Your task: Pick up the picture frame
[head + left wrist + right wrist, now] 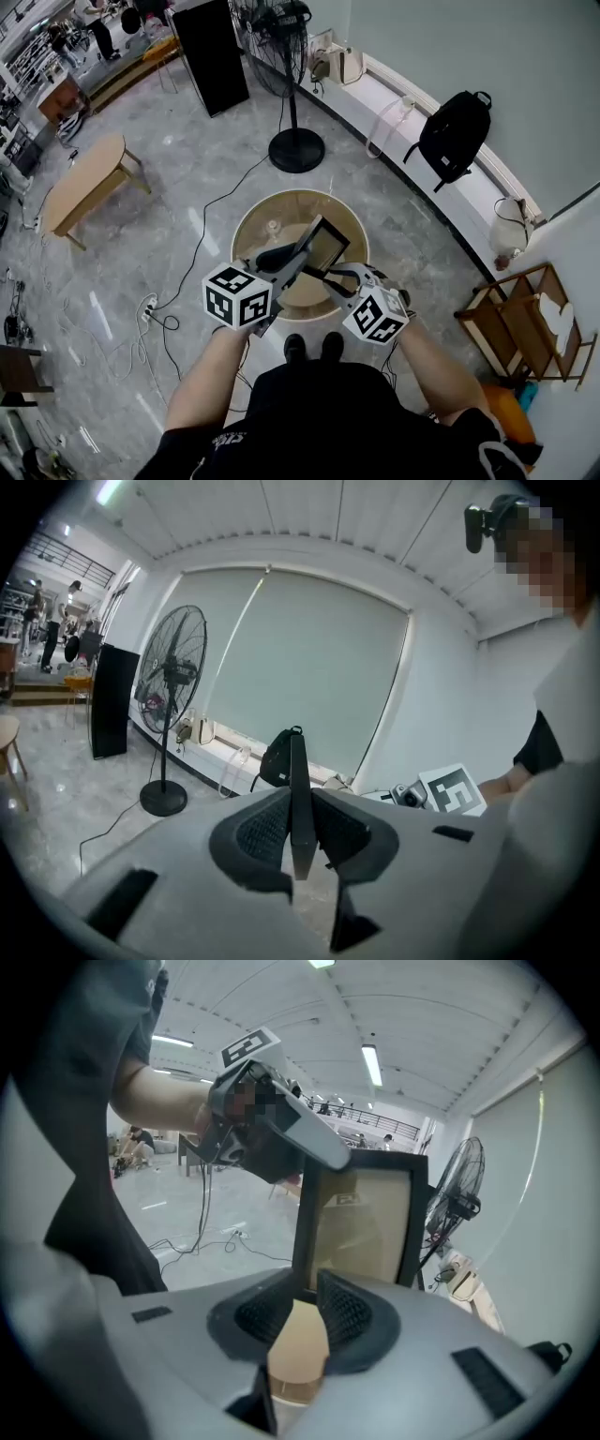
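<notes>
The black picture frame (324, 246) with a pale glass front hangs tilted above the round wooden table (246, 225). My left gripper (298, 255) is shut on its left side. In the left gripper view the frame (297, 761) stands edge-on, pinched between the pads of the left gripper (298, 797). From the lower right, my right gripper (330, 274) reaches the frame's bottom edge. In the right gripper view the frame (361, 1227) rises upright, its lower left corner squeezed between the pads of the right gripper (305, 1285). The left gripper (272, 1133) holds its upper left.
A standing fan (295, 145) is just beyond the table, with a black panel (214, 52) behind it. A black backpack (455, 131) leans on the ledge at the right. A wooden rack (525, 319) stands at the right, a low wooden table (84, 183) at the left. Cables and a power strip (148, 307) lie on the floor.
</notes>
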`<state>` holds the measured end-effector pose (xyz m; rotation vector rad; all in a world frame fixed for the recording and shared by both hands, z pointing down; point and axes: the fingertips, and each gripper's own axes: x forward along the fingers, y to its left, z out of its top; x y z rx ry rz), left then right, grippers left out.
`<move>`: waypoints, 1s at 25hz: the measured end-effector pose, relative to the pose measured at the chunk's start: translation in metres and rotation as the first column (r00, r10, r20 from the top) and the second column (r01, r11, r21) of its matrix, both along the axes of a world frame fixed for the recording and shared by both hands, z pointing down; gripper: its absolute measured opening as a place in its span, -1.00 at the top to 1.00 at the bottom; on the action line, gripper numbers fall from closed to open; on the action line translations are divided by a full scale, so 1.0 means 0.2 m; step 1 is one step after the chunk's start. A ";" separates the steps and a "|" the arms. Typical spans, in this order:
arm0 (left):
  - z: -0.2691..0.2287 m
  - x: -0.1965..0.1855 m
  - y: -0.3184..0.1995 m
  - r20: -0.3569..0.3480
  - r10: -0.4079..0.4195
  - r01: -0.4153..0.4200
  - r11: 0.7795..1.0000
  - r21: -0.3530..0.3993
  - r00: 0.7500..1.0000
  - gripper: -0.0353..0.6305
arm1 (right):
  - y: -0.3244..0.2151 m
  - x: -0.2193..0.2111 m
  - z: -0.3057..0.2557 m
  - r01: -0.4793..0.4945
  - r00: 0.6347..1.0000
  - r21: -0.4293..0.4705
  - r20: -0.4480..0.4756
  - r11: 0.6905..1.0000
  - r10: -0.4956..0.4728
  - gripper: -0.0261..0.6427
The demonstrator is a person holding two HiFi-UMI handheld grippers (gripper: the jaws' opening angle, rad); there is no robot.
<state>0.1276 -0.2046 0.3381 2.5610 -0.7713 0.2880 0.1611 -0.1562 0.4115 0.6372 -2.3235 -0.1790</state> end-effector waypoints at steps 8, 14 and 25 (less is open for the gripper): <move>-0.17 -0.17 -0.12 0.003 -0.161 0.160 0.983 0.094 0.987 0.68 | -0.10 0.16 -0.11 -0.065 0.992 0.015 0.106 0.998 0.063 0.75; -0.23 -0.32 -0.13 -0.011 -0.304 0.302 0.942 0.149 0.953 0.68 | -0.20 0.34 -0.22 -0.135 0.973 0.020 0.194 0.991 0.129 0.84; -0.33 -0.67 -0.15 -0.032 -0.409 0.404 0.884 0.237 0.912 0.68 | -0.32 0.42 -0.43 -0.269 0.910 -0.009 0.324 0.963 0.258 0.91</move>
